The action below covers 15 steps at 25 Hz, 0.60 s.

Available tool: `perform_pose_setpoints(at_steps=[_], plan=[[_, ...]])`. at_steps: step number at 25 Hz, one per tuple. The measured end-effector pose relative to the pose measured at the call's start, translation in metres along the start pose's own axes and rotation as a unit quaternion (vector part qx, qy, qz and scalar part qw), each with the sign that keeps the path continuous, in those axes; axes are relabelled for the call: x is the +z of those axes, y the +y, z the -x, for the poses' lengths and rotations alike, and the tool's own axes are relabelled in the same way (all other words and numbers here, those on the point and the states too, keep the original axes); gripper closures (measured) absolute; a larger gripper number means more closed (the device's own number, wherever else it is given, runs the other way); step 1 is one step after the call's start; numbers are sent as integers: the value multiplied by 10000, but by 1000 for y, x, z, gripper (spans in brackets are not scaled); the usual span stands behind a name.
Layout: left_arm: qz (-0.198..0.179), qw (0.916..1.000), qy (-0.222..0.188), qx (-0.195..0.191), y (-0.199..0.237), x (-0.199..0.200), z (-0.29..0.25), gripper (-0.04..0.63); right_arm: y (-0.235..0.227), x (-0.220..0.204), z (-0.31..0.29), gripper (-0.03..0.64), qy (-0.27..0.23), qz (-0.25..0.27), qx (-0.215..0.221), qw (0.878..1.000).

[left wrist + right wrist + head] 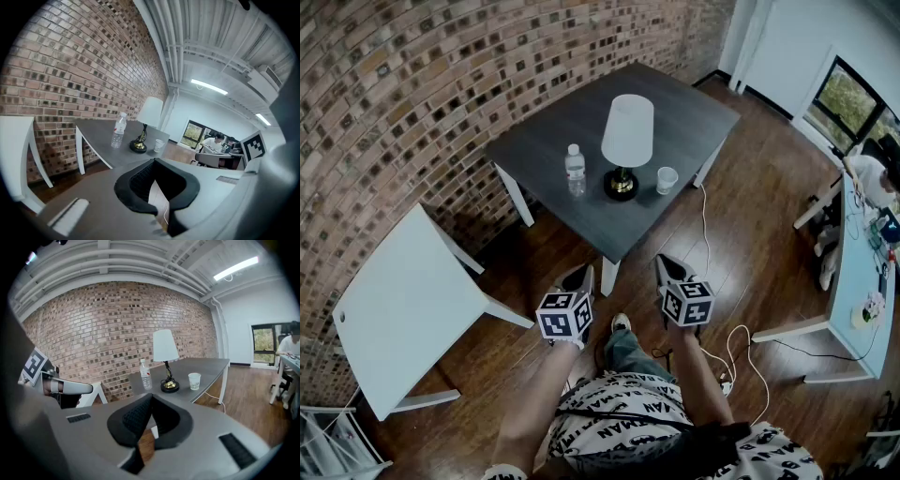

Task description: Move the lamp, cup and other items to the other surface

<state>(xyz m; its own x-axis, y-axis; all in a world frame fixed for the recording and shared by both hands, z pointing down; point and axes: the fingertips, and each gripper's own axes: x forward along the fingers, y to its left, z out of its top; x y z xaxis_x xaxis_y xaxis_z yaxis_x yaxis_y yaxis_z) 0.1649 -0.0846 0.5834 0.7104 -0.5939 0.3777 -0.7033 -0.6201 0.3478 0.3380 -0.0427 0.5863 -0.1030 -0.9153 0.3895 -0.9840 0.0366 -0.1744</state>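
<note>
A lamp [626,141] with a white shade and brass base stands on the dark grey table [675,103], between a clear water bottle [575,171] and a white paper cup [667,180]. The lamp [165,347], bottle [146,374] and cup [194,380] also show ahead in the right gripper view. In the left gripper view the lamp [150,112], bottle [118,131] and cup [159,145] lie further off. My left gripper [581,274] and right gripper [667,264] hover side by side before the table's near corner. Both are shut and hold nothing.
A white table [403,300] stands to the left by the brick wall [412,94]. A white cable [705,225] runs from the dark table across the wood floor to a power strip [727,384]. A long white desk [853,281] with a seated person [872,178] is at the right.
</note>
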Motion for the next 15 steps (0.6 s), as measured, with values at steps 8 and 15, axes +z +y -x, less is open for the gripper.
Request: perform_pose_setpoints(at_steps=[8, 15], plan=[[20, 10000, 84, -27, -1, -18, 29, 595, 28, -12, 13, 586, -26, 2, 19, 10000], [64, 9998, 60, 186, 22, -17, 30, 595, 35, 12, -28, 584, -222, -61, 195, 9995]])
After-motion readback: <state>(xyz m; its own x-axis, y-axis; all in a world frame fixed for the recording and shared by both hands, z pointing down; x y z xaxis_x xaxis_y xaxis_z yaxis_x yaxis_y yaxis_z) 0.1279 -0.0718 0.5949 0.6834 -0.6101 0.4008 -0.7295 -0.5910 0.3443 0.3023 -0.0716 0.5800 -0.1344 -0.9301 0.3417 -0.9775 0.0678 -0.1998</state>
